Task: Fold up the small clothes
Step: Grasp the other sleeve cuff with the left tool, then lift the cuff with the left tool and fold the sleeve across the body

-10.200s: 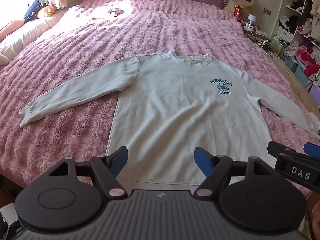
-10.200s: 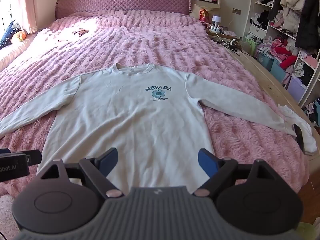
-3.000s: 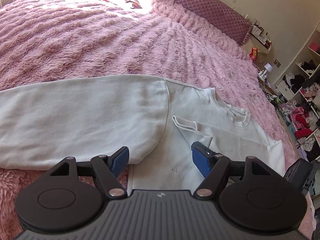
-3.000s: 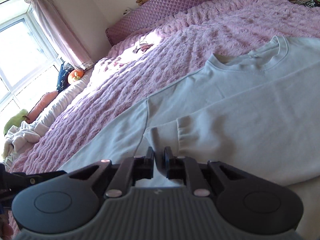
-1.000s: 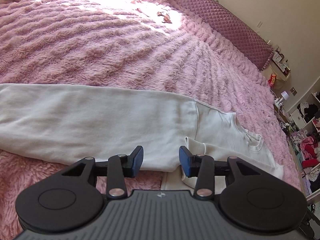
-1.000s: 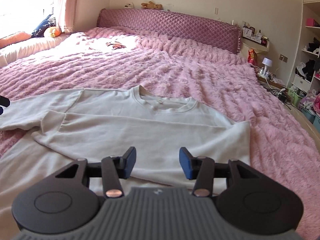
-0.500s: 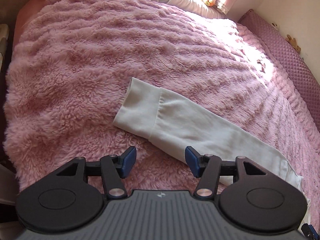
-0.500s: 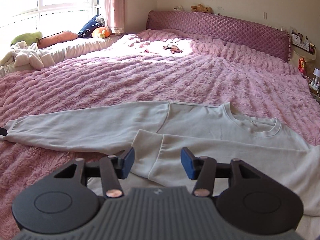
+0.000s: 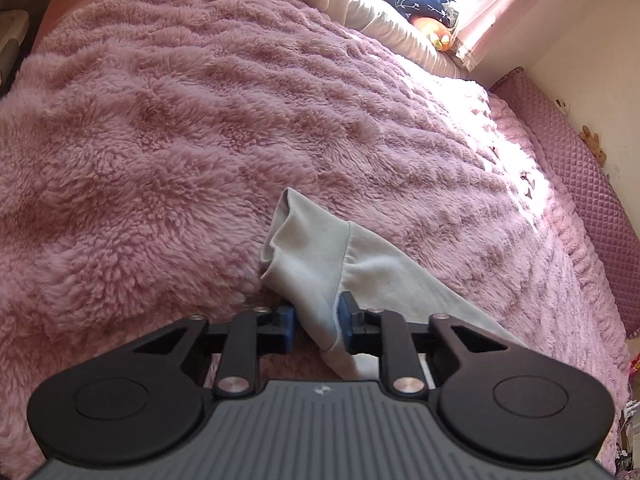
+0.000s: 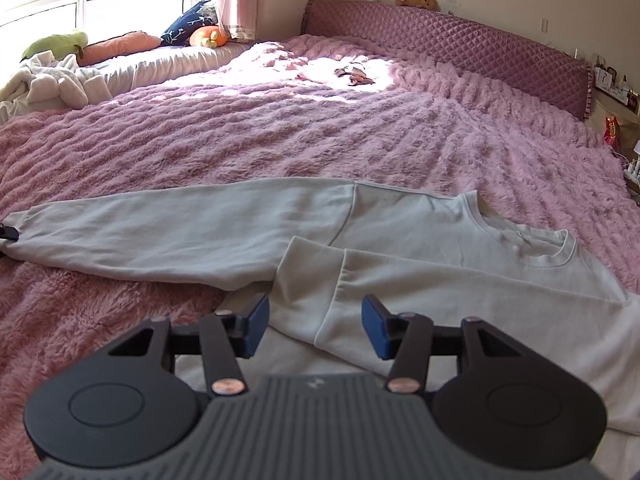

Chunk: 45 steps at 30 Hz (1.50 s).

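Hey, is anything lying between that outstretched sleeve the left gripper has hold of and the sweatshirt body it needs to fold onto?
Nothing visible. The left gripper is shut on the sleeve cuff, and the sleeve lies flat on the pink blanket up to the sweatshirt body. Only the other sleeve, already folded, lies there.

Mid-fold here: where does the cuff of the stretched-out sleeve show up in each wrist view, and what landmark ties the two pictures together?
Left wrist: sleeve cuff at centre, bunched and pinched between the fingers of the left gripper.
Right wrist: same cuff at the far left edge, with a bit of dark gripper hardware against it; the right gripper hangs open over the folded-in other sleeve.
Shared landmark: the orange plush toy by the window.
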Tool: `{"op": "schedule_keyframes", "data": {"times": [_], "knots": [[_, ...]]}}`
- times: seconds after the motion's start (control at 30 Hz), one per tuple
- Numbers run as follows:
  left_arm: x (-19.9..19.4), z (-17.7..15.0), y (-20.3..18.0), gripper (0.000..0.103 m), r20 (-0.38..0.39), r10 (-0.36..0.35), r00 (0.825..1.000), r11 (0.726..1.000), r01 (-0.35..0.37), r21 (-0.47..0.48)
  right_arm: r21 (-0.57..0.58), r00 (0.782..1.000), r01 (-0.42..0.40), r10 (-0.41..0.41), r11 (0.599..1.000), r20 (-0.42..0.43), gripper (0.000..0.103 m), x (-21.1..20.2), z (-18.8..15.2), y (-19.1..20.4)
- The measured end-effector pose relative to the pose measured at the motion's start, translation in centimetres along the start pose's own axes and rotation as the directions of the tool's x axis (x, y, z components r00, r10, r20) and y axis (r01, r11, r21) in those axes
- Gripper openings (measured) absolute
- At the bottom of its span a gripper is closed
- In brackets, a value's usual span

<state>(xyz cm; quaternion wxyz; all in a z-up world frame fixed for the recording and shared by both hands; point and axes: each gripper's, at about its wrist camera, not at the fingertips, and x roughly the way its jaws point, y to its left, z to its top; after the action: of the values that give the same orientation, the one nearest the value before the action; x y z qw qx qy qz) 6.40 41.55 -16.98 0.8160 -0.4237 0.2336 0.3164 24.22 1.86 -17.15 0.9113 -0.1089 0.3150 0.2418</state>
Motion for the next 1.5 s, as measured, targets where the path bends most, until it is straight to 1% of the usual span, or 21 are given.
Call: {"op": "schedule_keyframes", "data": {"times": [0.07, 0.17, 0.27, 0.33, 0.43, 0.57, 0.67, 0.7, 0.77, 0.8, 0.87, 0.97, 1.0, 1.07, 1.1, 1.2, 1.3, 1.37, 1.43, 1.47, 1.5], "knots": [[-0.7, -0.1, -0.4, 0.006, 0.04, -0.015, 0.999, 1.0, 0.015, 0.0, 0.004, 1.0, 0.0, 0.0, 1.0, -0.001, 0.047, 0.0, -0.1, 0.0], [-2.2, 0.1, -1.6, 0.005, 0.089, -0.077, 0.993, 0.997, 0.076, 0.008, 0.007, 1.0, 0.001, -0.001, 1.0, -0.001, 0.047, -0.3, -0.2, -0.1], [-3.6, 0.7, -3.8, 0.005, 0.114, -0.151, 0.982, 0.989, 0.148, 0.029, 0.004, 1.0, 0.007, -0.007, 1.0, 0.006, 0.047, -0.9, -0.4, -0.4], [-4.6, 0.9, -6.1, 0.005, 0.127, -0.211, 0.969, 0.977, 0.205, 0.059, 0.005, 1.0, 0.015, -0.015, 1.0, 0.015, 0.048, -1.6, -0.5, -0.8], [-6.2, 0.9, -10.4, 0.005, 0.138, -0.312, 0.94, 0.948, 0.299, 0.111, 0.025, 0.999, 0.035, -0.036, 0.999, 0.026, 0.048, -2.9, -0.9, -2.2], [-7.8, -0.5, -16.6, 0.005, 0.109, -0.449, 0.887, 0.887, 0.427, 0.177, 0.07, 0.996, 0.076, -0.079, 0.995, 0.04, 0.048, -5.4, -1.7, -4.9], [-8.4, -2.7, -21.1, 0.005, 0.061, -0.53, 0.846, 0.834, 0.507, 0.219, 0.111, 0.993, 0.107, -0.113, 0.988, 0.043, 0.048, -7.2, -2.7, -7.4], [-8.5, -3.4, -22.2, 0.005, 0.045, -0.547, 0.836, 0.82, 0.524, 0.229, 0.123, 0.991, 0.118, -0.124, 0.985, 0.041, 0.048, -7.7, -3.0, -8.2], [-8.5, -5.6, -25.1, 0.005, -0.007, -0.588, 0.809, 0.783, 0.571, 0.247, 0.141, 0.988, 0.14, -0.147, 0.98, 0.038, 0.048, -8.7, -3.8, -9.7], [-8.5, -6.5, -26.1, 0.005, -0.027, -0.601, 0.799, 0.769, 0.587, 0.254, 0.15, 0.987, 0.152, -0.159, 0.977, 0.035, 0.048, -9.2, -4.2, -10.4], [-8.4, -9.1, -28.4, 0.005, -0.085, -0.634, 0.769, 0.728, 0.63, 0.271, 0.17, 0.982, 0.177, -0.184, 0.97, 0.031, 0.048, -10.4, -5.0, -12.1], [-8.1, -12.8, -31.1, 0.005, -0.164, -0.663, 0.731, 0.682, 0.679, 0.271, 0.197, 0.976, 0.209, -0.218, 0.958, 0.026, 0.049, -11.9, -6.1, -14.1], [-7.8, -14.4, -31.9, 0.005, -0.199, -0.673, 0.712, 0.663, 0.7, 0.265, 0.205, 0.973, 0.218, -0.228, 0.954, 0.023, 0.049, -12.3, -6.5, -14.7], [-7.5, -16.7, -33.3, 0.005, -0.243, -0.683, 0.689, 0.638, 0.724, 0.261, 0.219, 0.969, 0.236, -0.246, 0.947, 0.019, 0.049, -13.1, -7.1, -15.7], [-7.2, -18.2, -34.2, 0.005, -0.272, -0.686, 0.675, 0.623, 0.738, 0.259, 0.227, 0.966, 0.247, -0.258, 0.942, 0.015, 0.049, -13.6, -7.4, -16.3], [-6.0, -22.0, -35.7, 0.005, -0.348, -0.683, 0.642, 0.593, 0.766, 0.249, 0.246, 0.959, 0.275, -0.284, 0.93, 0.003, 0.049, -14.7, -8.4, -17.8], [-4.7, -25.9, -36.6, 0.005, -0.417, -0.66, 0.625, 0.582, 0.776, 0.243, 0.259, 0.951, 0.302, -0.309, 0.918, -0.014, 0.049, -15.8, -9.5, -19.1], [-3.8, -29.0, -37.1, 0.005, -0.464, -0.623, 0.629, 0.582, 0.77, 0.262, 0.267, 0.946, 0.319, -0.324, 0.909, -0.028, 0.049, -16.3, -10.3, -20.0], [-3.1, -31.3, -37.1, 0.005, -0.499, -0.595, 0.63, 0.58, 0.766, 0.275, 0.278, 0.941, 0.334, -0.335, 0.901, -0.042, 0.049, -16.7, -11.1, -20.9], [-2.5, -32.5, -37.2, 0.005, -0.517, -0.575, 0.634, 0.578, 0.762, 0.291, 0.282, 0.939, 0.339, -0.34, 0.897, -0.048, 0.049, -16.8, -11.4, -21.2], [-2.3, -34.1, -37.3, 0.005, -0.532, -0.549, 0.645, 0.571, 0.754, 0.325, 0.287, 0.937, 0.346, -0.345, 0.893, -0.056, 0.049, -17.0, -11.8, -21.6]]}}
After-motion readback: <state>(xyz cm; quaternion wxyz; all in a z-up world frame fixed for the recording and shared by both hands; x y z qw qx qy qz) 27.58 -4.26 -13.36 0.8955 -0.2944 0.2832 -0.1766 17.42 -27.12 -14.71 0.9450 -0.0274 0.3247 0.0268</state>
